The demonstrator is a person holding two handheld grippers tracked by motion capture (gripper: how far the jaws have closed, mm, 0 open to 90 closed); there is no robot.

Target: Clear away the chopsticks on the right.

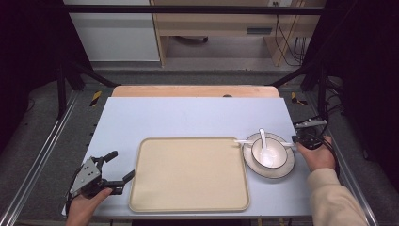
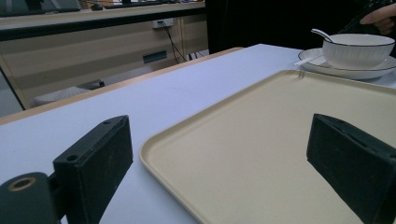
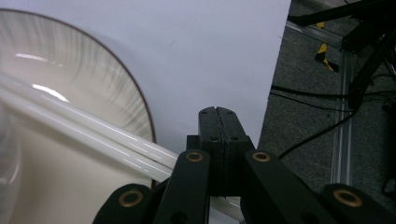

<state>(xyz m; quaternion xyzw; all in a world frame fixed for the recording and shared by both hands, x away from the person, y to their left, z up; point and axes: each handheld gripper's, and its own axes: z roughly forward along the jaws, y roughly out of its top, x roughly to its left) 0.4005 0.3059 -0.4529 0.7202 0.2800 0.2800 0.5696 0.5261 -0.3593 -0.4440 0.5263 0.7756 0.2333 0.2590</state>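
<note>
The chopsticks [image 3: 88,135], lying across the plate [image 1: 283,170] just right of the tray [image 1: 188,174], are being pinched by the right gripper [image 3: 218,116] — jaws pressed together — while the left gripper [image 1: 117,165] is being held wide at the tray's left edge — and a slip is being risked on the smooth sticks.

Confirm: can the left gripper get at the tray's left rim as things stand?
Probably yes. The left gripper is open beside the tray, whose left rim lies between its jaws in the left gripper view, nothing in between. The bowl and plate stand off the tray's right side.
</note>
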